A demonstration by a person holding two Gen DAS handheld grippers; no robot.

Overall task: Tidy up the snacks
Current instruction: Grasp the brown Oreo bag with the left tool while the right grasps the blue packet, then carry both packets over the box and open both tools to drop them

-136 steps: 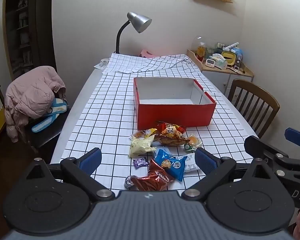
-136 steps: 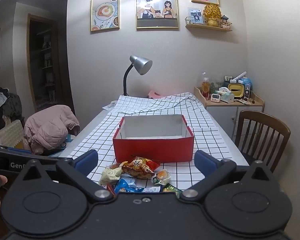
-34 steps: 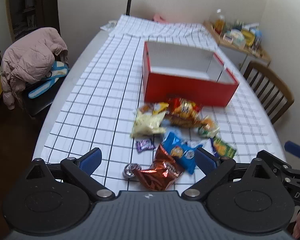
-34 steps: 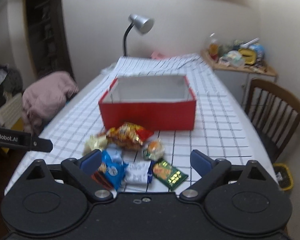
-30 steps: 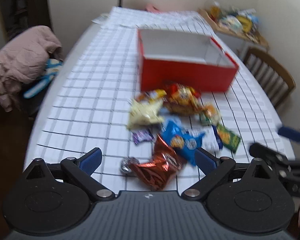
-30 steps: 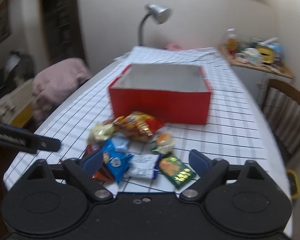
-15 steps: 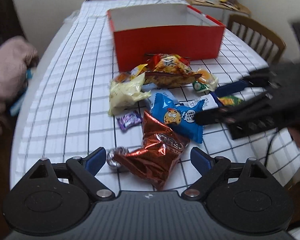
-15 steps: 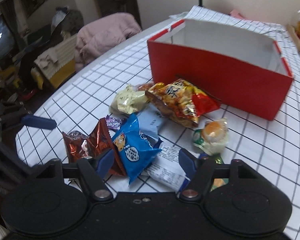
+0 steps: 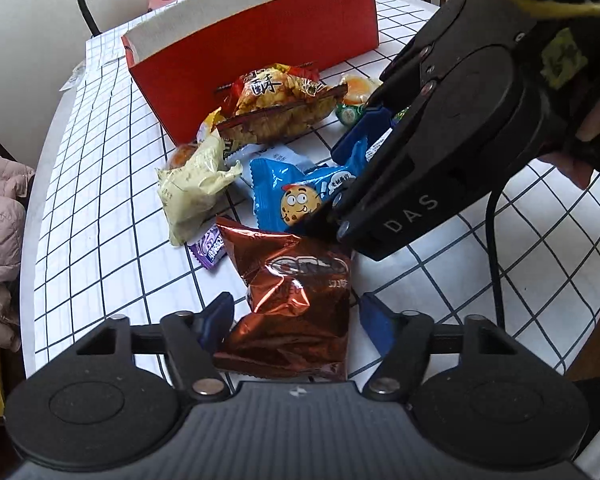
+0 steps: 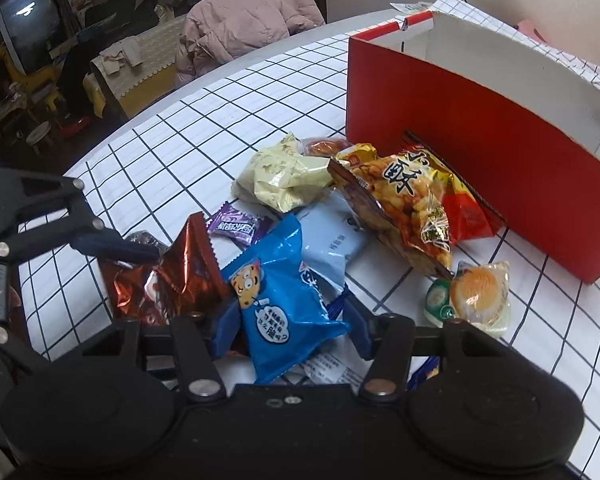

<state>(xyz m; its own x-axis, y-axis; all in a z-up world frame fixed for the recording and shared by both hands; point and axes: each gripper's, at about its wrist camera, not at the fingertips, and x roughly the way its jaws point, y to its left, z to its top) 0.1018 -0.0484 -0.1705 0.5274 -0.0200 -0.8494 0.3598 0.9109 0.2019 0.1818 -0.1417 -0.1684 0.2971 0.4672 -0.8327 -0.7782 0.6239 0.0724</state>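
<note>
Tablecloth (image 9: pixel 100 216), white with a dark grid, carries the snack pile just in front of an open red box (image 9: pixel 260 36); a pink jacket (image 10: pixel 248 20) lies on a chair beyond the table edge. Left gripper (image 9: pixel 296 320) jaws are closing around the copper foil bag (image 9: pixel 296 296), pads not yet pressing. Right gripper (image 10: pixel 288 328) jaws are closing around the blue cookie packet (image 10: pixel 284 304), contact unclear.

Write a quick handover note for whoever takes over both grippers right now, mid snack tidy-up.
Left gripper: jaws closing around the copper foil bag, not yet clearly clamped.
Right gripper: jaws closing around the blue cookie packet, grip also unconfirmed.
The other snacks lie heaped on the checked tablecloth in front of the red box: orange puff bag, pale yellow bag, purple candy, egg snack.
Done: nothing seen in the box, though its floor is hidden.
Left: finish both grasps, move every snack into the box.
</note>
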